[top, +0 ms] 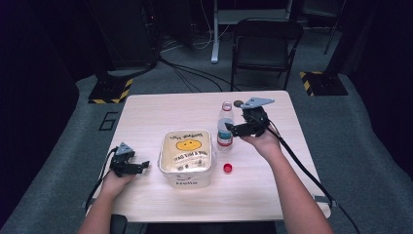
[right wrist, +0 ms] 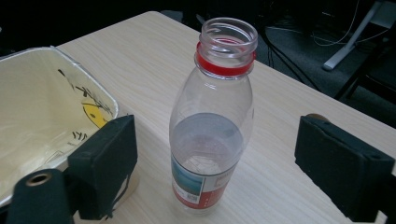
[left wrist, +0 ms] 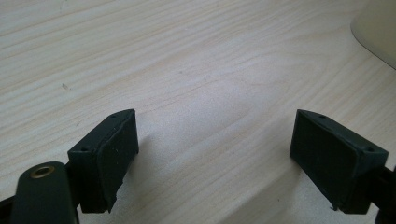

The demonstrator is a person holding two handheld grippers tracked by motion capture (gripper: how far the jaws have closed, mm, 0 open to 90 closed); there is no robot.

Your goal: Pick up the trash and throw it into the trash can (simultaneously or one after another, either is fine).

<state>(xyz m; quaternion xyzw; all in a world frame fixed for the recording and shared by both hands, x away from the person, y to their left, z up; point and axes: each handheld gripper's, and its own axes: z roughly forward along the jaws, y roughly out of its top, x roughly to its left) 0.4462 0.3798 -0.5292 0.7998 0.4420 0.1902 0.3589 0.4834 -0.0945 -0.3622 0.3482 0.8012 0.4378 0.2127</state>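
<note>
Clear plastic, the bottle [right wrist: 212, 116] stands upright and uncapped on the pale wooden table [top: 160, 109], a red ring around its neck and some water in its lower half. In the right gripper view it sits between the two black jaws of the right gripper [right wrist: 215, 163], which are spread wide, neither pad touching it. From the high view, the right gripper [top: 233, 129] is held level at the bottle's [top: 225, 125] side, pointing toward it. A red cap [top: 227, 168] lies on the table near the bottle, just beside the cream tub [top: 186, 156] with a yellow smiley print. Well apart on the other side of the tub, the left gripper [top: 142, 165] rests low over bare wood, jaws spread and holding nothing.
</note>
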